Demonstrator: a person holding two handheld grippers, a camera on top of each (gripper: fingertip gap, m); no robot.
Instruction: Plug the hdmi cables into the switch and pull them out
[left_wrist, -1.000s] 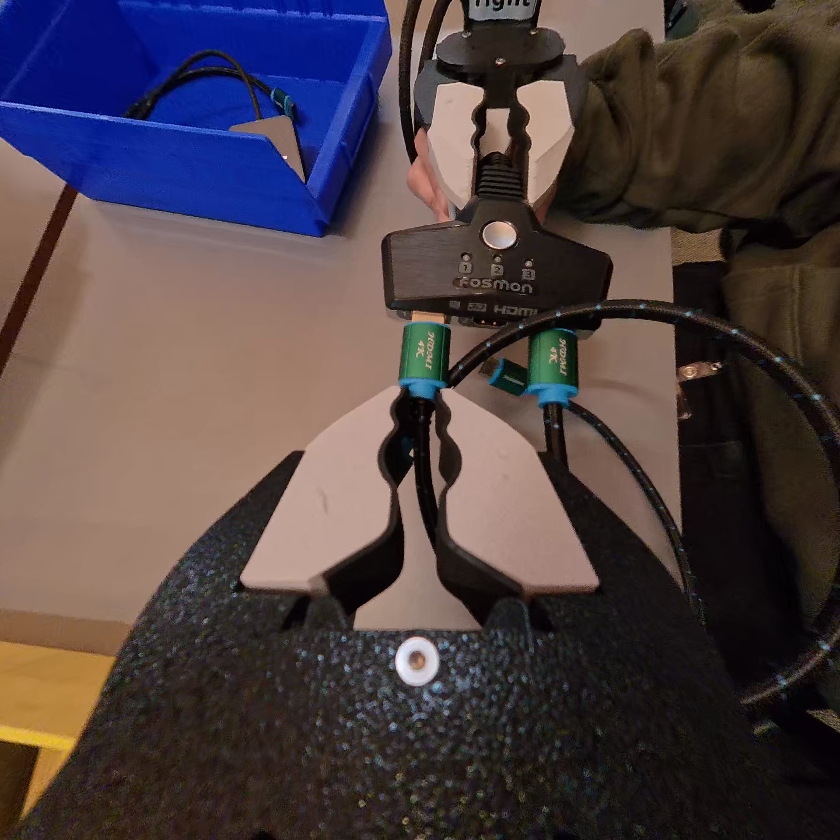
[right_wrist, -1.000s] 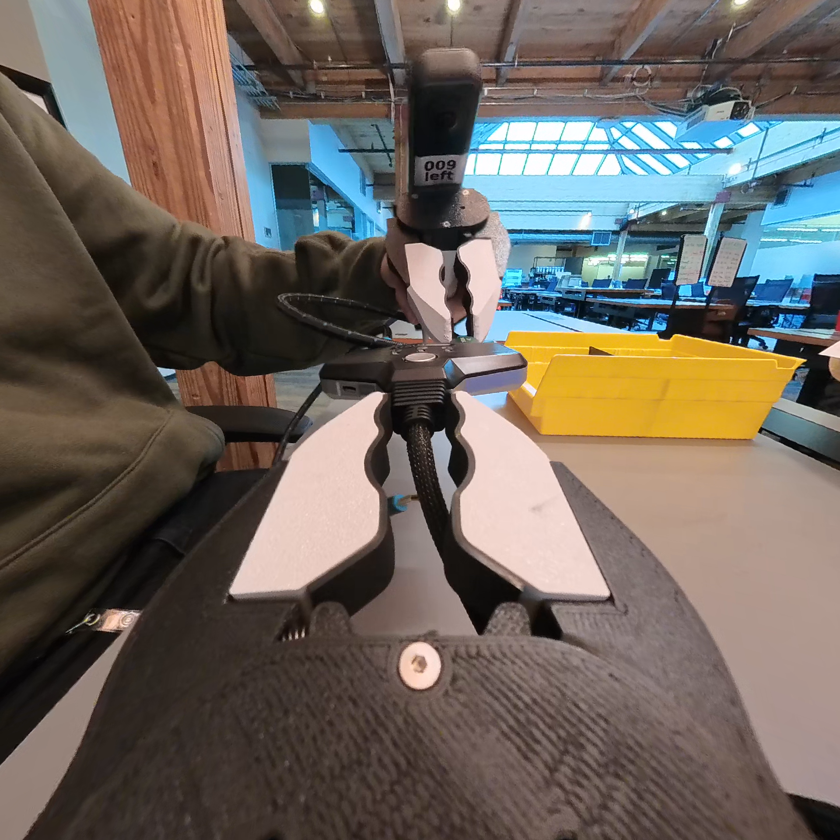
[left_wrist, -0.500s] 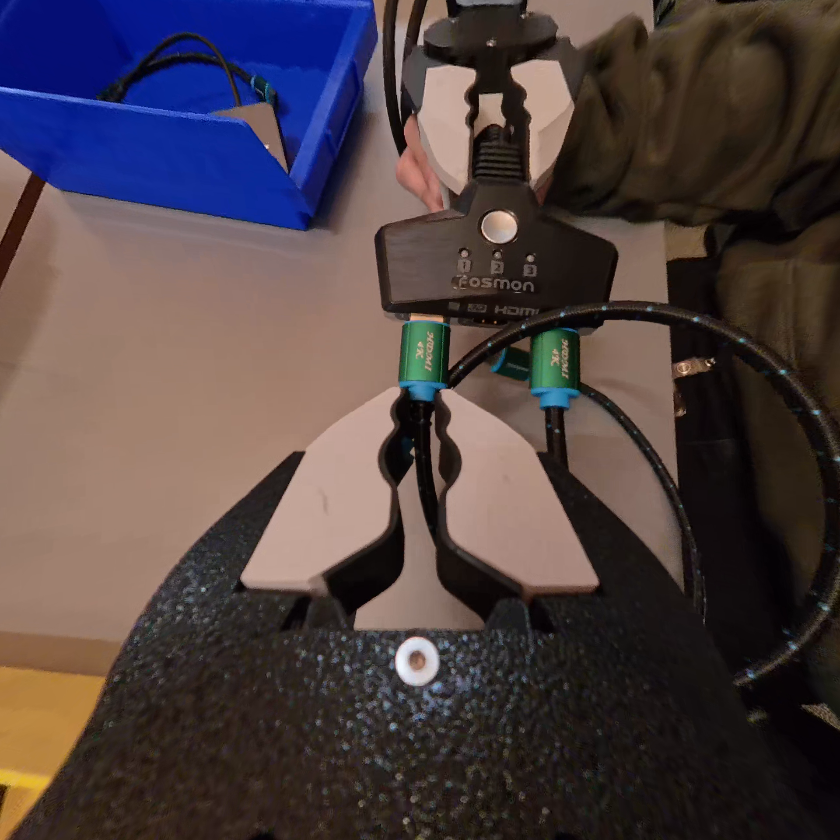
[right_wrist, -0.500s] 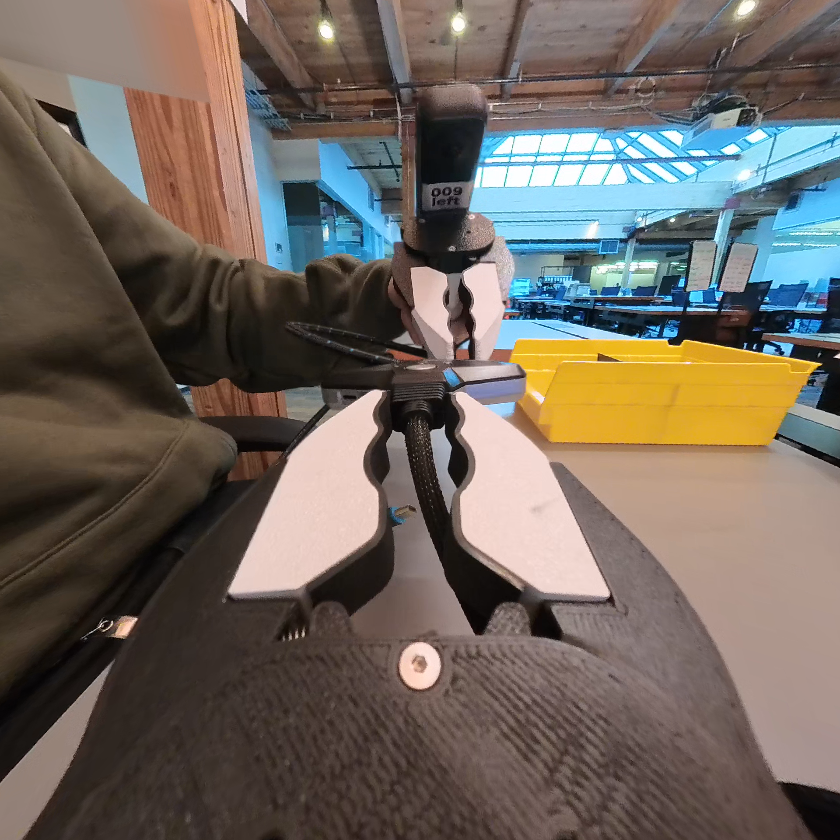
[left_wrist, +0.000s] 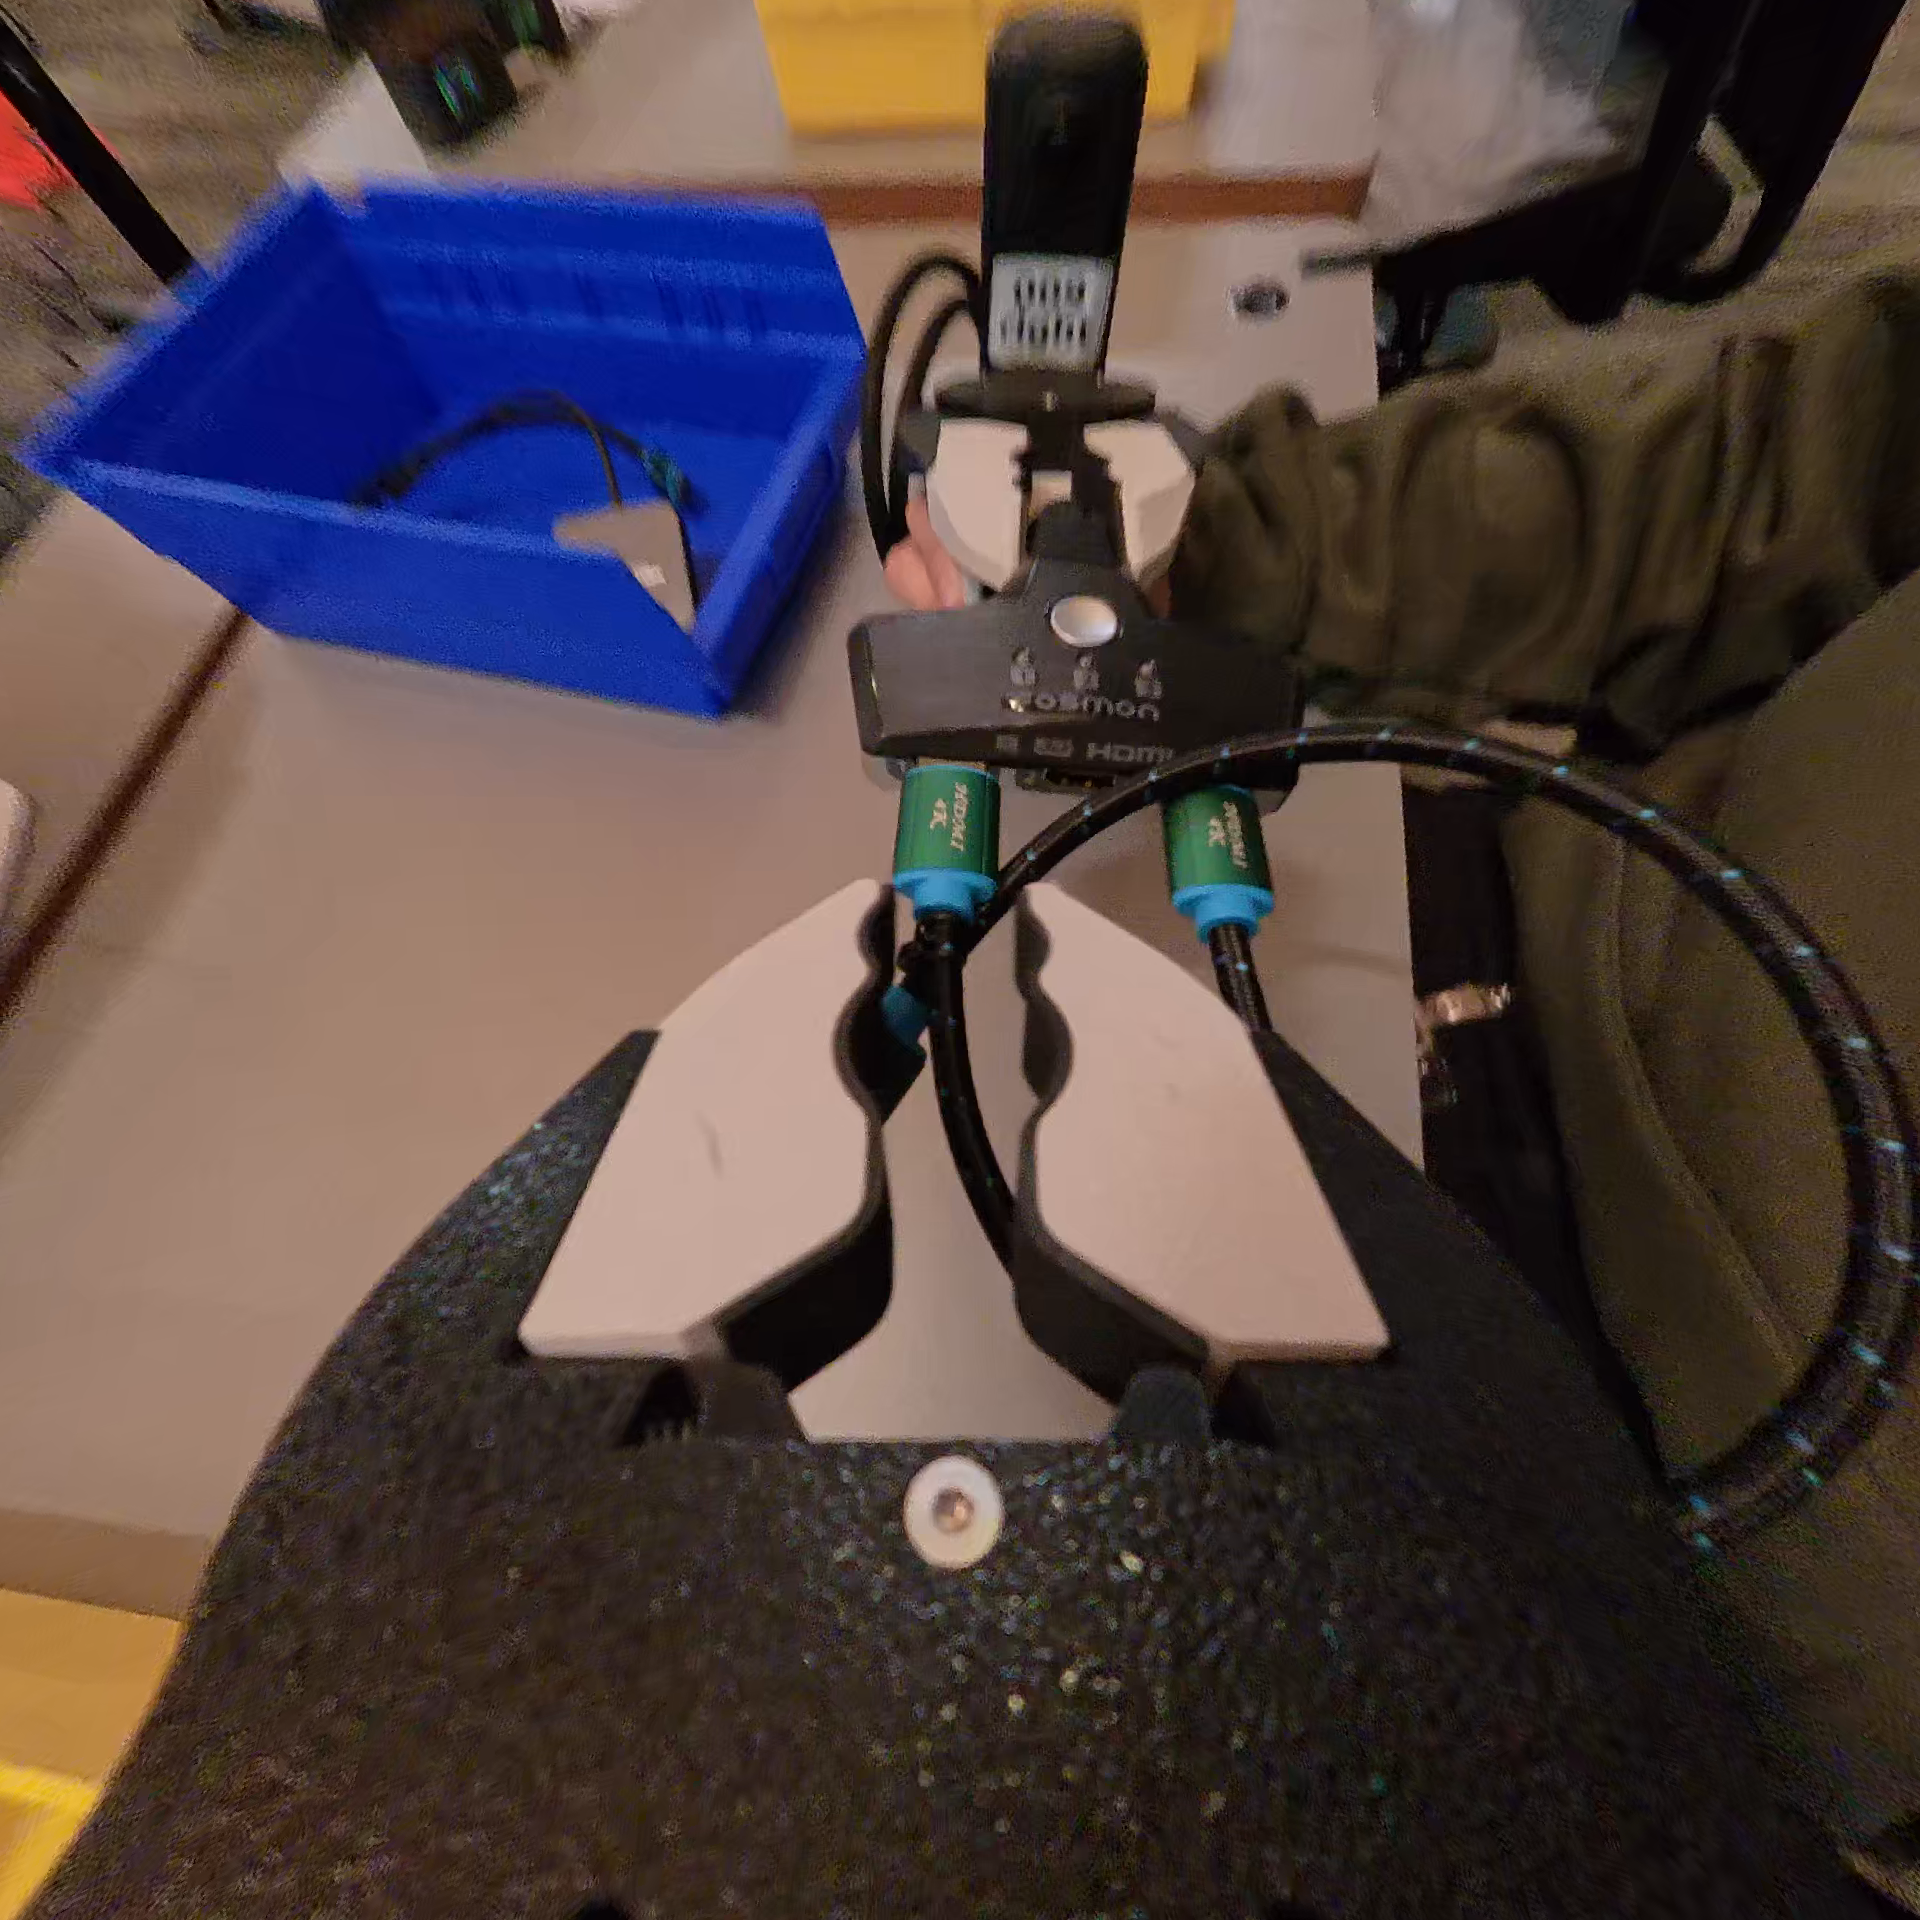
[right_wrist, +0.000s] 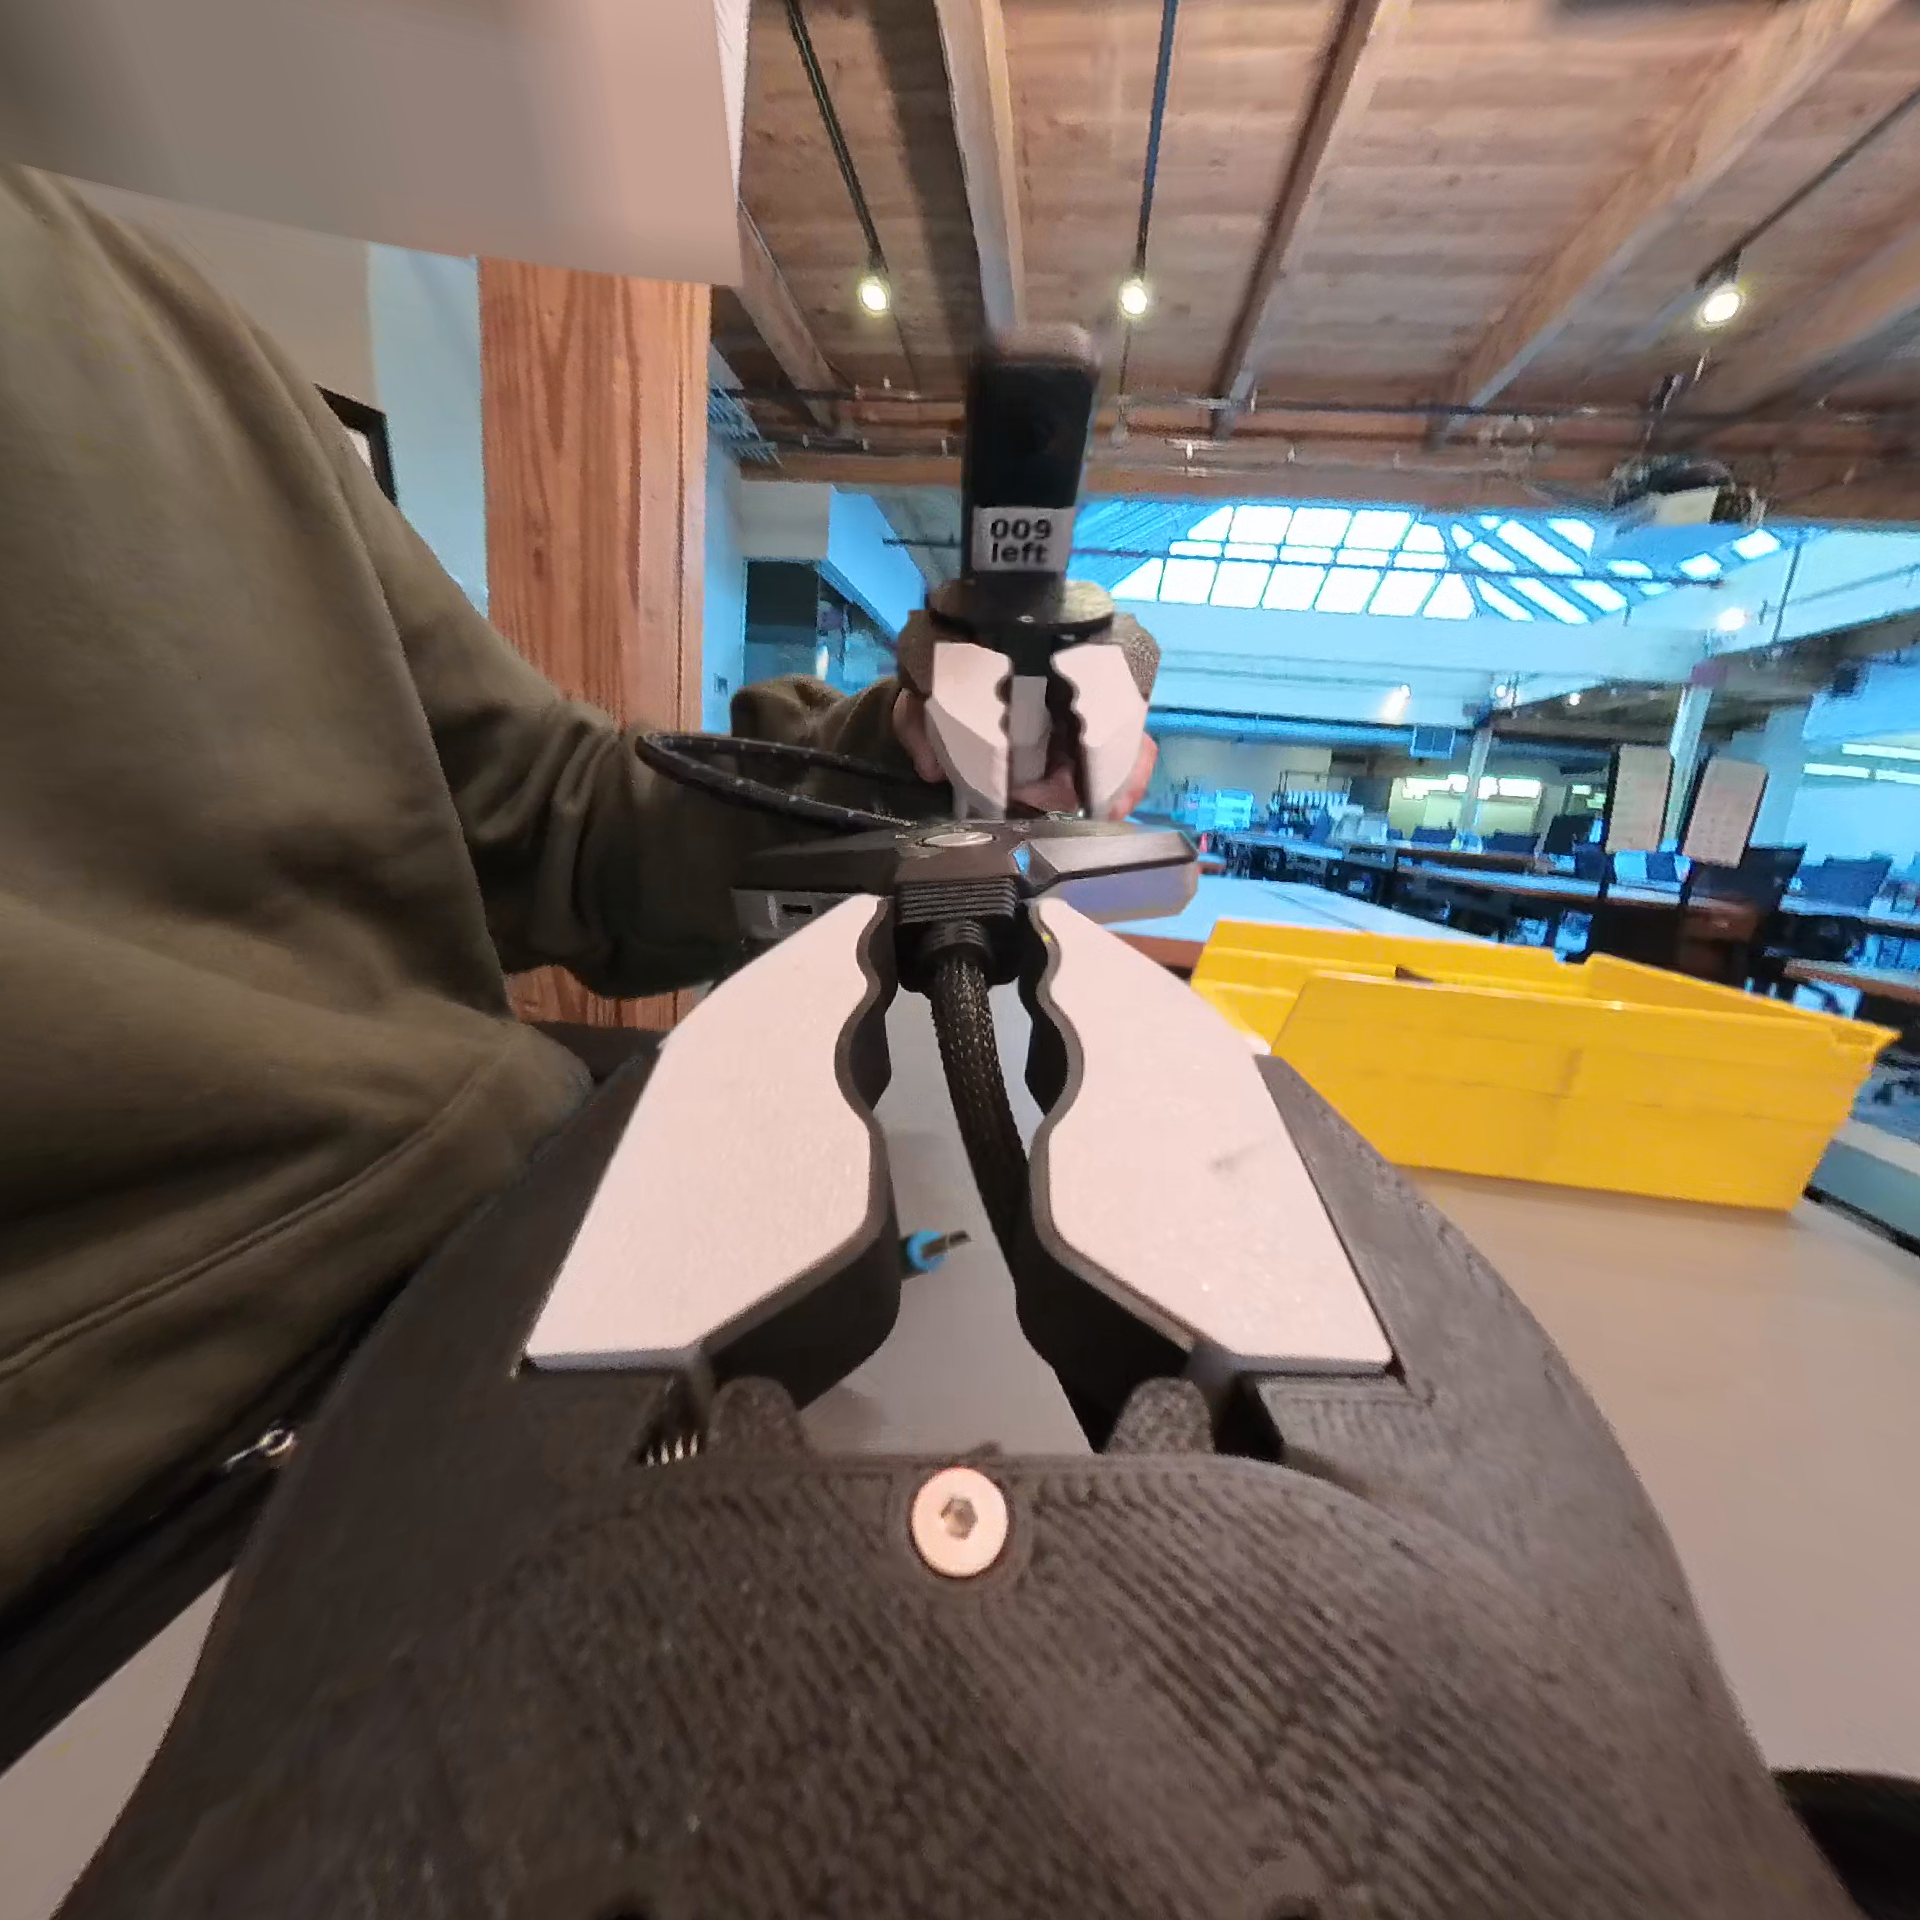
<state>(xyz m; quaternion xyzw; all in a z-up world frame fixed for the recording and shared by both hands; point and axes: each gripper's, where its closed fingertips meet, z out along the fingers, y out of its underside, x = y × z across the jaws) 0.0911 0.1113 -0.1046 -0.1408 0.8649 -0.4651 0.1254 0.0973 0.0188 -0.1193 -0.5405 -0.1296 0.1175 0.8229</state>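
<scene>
Tongs on the left (left_wrist: 951, 914) have parted since half a second ago: then they pinched the cord just behind the left plug (left_wrist: 945, 836), and now the fingers stand apart with that cord lying loose between them. The plug itself sits deeper, its metal tip no longer showing at the switch (left_wrist: 1075, 686), so the insertion looks done and the release follows from it. Switch and cords hang above the desk (left_wrist: 416, 935), carried by the right tongs (right_wrist: 961, 935), which are clenched on the ribbed collar of the switch's own braided cord (right_wrist: 977, 1070). A second green plug (left_wrist: 1216, 852) is seated in the right port; the middle port between them looks empty. That leaves, by my reckoning, either a third cable to fit or the pulling-out to begin. A free blue-tipped connector (left_wrist: 902, 1023) dangles beside the left finger, and a loop of braided cable (left_wrist: 1714, 935) crosses just in front of the ports, likely to snag any approach to the middle one. Farther off stand a blue bin (left_wrist: 436, 582) holding another cord, and a yellow bin (right_wrist: 1538, 1091).
</scene>
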